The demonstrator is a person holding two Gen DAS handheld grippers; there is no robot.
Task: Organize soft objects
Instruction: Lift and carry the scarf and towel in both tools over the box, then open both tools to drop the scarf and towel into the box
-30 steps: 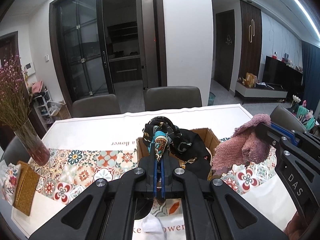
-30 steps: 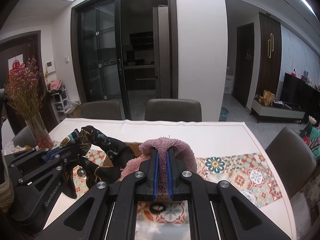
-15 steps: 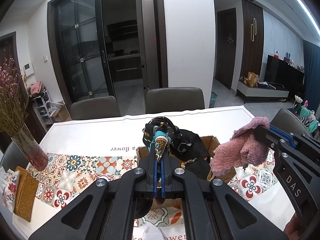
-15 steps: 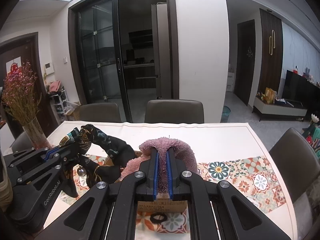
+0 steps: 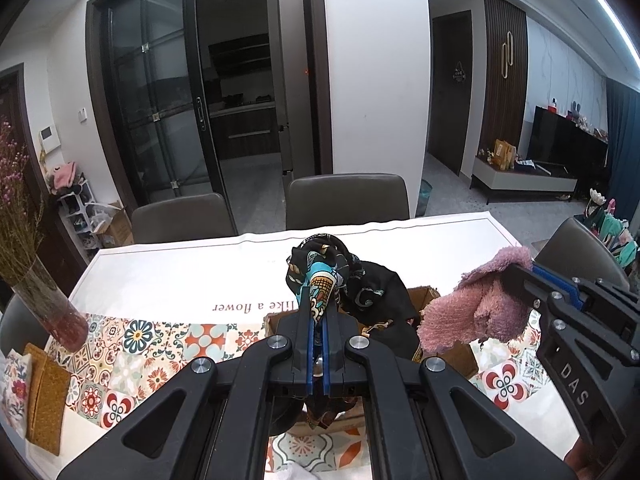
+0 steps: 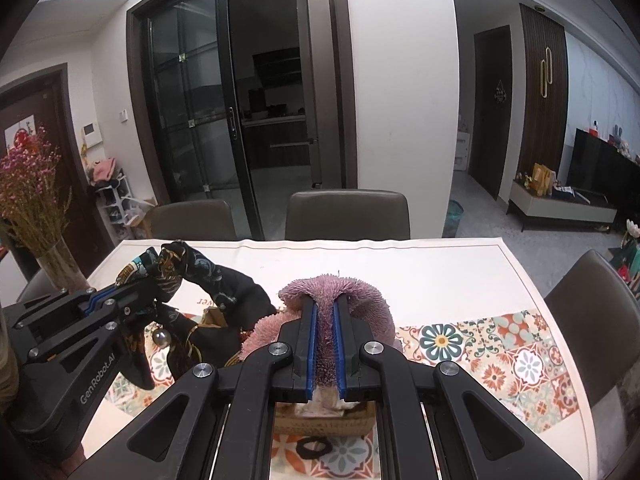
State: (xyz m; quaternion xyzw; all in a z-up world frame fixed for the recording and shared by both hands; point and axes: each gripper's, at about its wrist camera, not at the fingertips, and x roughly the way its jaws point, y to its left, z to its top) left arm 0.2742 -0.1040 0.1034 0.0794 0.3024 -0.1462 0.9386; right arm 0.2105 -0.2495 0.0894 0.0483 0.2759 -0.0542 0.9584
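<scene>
A: What is each gripper holding?

B: The left gripper [image 5: 318, 312] is clamped on a dark patterned scarf [image 5: 360, 284], which hangs from it above the cardboard box [image 5: 460, 356]. The right gripper [image 6: 325, 320] is pinched tight on a pink fuzzy towel [image 6: 372, 300], also lifted clear of the table [image 6: 440, 272].

A: How far along is the tidying?

B: I'd say midway. Both of the 2 soft items are in the air, neither put down. A black hair tie [image 6: 314, 447] lies on the tablecloth in front of the box, apparently unsorted.

A: What is left?

B: Probably setting both cloths in their places, then the hair tie. What the box holds is hidden.
</scene>
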